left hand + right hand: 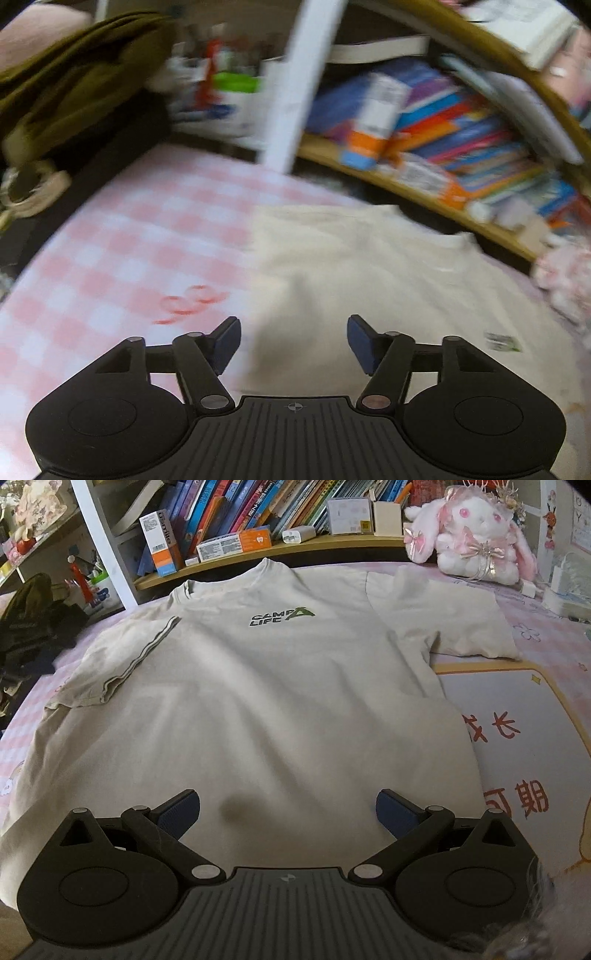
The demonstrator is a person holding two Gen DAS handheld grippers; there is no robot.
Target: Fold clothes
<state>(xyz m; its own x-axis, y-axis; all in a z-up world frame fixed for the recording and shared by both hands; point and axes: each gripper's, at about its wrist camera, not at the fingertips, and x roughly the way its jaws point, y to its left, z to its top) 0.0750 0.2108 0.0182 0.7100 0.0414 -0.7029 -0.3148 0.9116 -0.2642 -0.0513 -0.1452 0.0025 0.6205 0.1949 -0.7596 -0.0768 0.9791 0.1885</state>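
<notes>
A beige T-shirt (258,701) lies flat, chest up, ahead of the right tongs (288,814), one sleeve (122,657) folded inward; both tongs gape empty, the left tongs (293,343) at its edge. Likely mid-fold.

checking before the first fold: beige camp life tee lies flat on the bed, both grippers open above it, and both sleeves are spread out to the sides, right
Not quite. Only one sleeve is spread out; the other sleeve is already folded in over the chest, as the right wrist view shows. The rest holds: the beige tee lies flat on the bed, with the left gripper and right gripper open.
</notes>
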